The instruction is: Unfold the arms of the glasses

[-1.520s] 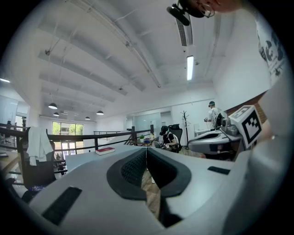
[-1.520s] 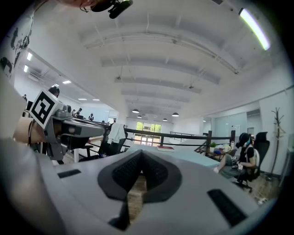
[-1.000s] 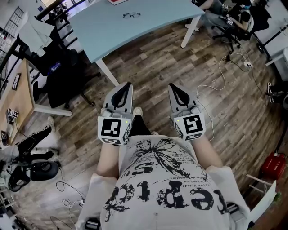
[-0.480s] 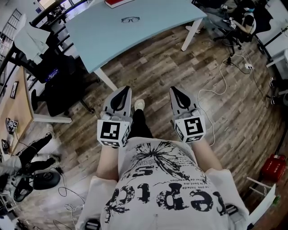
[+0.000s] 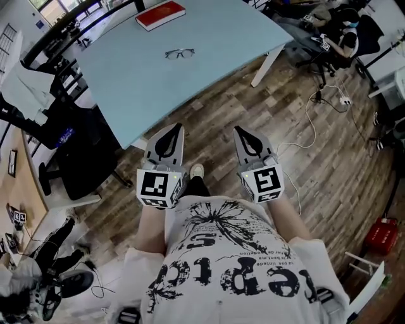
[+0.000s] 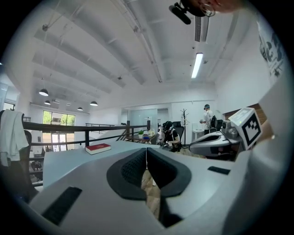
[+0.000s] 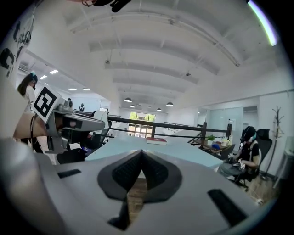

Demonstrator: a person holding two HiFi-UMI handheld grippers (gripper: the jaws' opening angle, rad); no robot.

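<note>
Noted left gripper [image 5: 172, 130] at lower centre of head view: jaws pressed together, nothing pinched. Same for right gripper [image 5: 244, 133] just to its right: jaws pressed together, empty. Both held side by side over wood floor [image 5: 316, 158], tips pointing up-frame, near front edge of pale blue table [image 5: 126, 88]. Found glasses [image 5: 180, 54] lying on table top, upper centre of frame, well apart from both grippers; arms too small to make out. Logged red book [image 5: 161, 14] beyond glasses, toward upper left. Spotted black office chair [image 5: 79, 149] at left, beside table.
</note>
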